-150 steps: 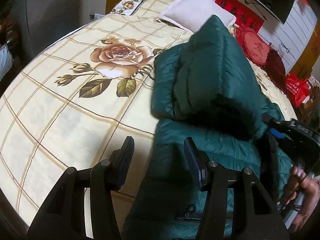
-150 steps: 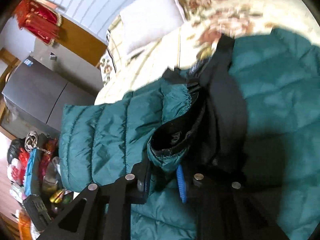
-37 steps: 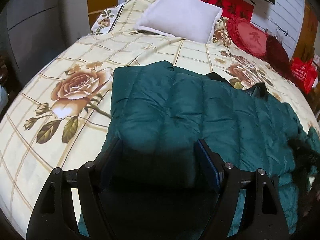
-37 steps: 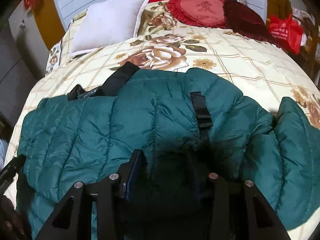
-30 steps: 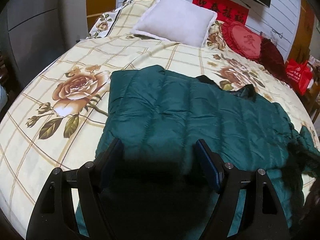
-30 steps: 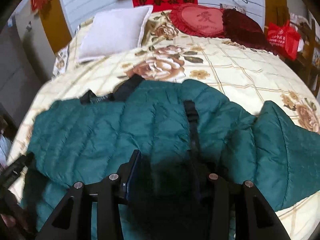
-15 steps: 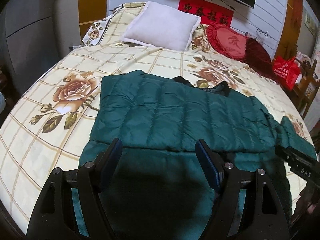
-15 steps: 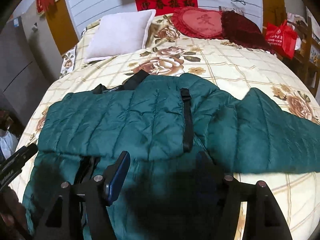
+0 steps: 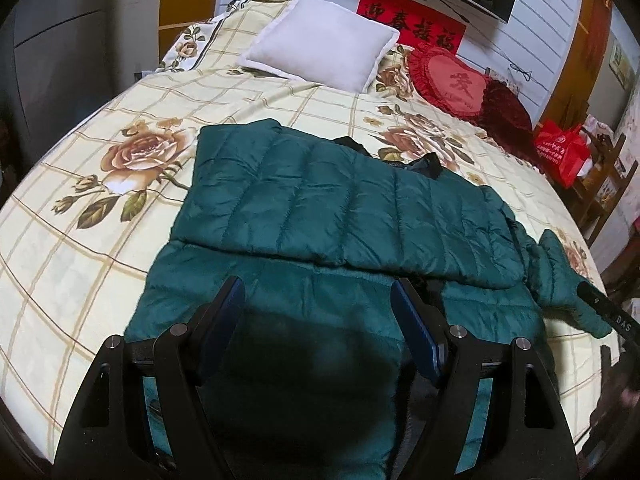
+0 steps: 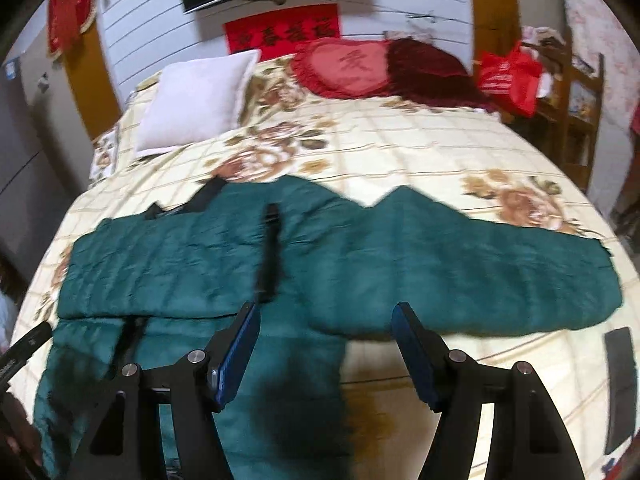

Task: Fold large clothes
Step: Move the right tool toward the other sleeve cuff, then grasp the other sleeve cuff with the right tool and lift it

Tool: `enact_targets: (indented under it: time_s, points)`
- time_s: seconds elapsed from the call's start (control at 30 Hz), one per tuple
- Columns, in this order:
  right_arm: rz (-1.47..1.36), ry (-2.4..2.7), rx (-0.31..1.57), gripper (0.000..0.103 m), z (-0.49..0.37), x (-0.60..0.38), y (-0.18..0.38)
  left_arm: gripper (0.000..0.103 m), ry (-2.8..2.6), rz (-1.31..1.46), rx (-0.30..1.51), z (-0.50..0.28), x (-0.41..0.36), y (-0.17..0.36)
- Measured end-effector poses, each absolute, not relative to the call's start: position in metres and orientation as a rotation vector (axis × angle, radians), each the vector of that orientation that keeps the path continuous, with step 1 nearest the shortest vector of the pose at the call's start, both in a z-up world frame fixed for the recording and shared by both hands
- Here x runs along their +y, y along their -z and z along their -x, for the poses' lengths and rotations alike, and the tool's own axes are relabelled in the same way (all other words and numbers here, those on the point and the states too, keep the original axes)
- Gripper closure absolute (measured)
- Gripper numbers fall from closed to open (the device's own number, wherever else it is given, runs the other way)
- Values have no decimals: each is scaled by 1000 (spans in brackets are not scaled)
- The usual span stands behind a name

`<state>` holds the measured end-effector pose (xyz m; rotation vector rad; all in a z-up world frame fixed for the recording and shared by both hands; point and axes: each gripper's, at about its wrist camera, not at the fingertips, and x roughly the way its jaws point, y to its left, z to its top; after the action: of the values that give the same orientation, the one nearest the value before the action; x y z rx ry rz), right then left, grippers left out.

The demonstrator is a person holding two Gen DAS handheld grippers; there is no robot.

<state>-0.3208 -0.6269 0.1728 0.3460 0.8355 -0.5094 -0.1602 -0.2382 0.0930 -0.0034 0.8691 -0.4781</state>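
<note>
So the green puffer jacket (image 9: 344, 216) was spread flat on the flowery bedspread (image 9: 80, 240), its long axis running pretty much straight across the frame, left to right, in both wrist views. One panel was already folded over the body, leaving a seam line across the middle of the left wrist view.

What mattered most imo was the one sleeve (image 10: 500, 276) that stuck way out toward the right edge of the right wrist view, lying flat and straight on the sheet. The right gripper (image 10: 324, 344) hung above the jacket's lower edge, jaws spread with nothing between them, and that sleeve started just above and to the right of its fingertips. So I'd guess the right one was the natural pick to bring that sleeve in.

The left gripper (image 9: 316, 320) hovered over the lower left part of the jacket, jaws wide apart, gripping nothing, well away from that sleeve.
</note>
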Motion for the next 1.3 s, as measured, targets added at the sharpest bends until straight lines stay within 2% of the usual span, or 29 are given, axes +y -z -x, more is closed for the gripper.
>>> enact_targets:
  time_s: [0.83,1.3]
  points:
    - [-452,875,821,36,397,-779,-148,27,543,-20,810,171,-244,-89]
    - [-559,1110,779,31,448,-874,-144,27,578,16,821,171,-246,-88]
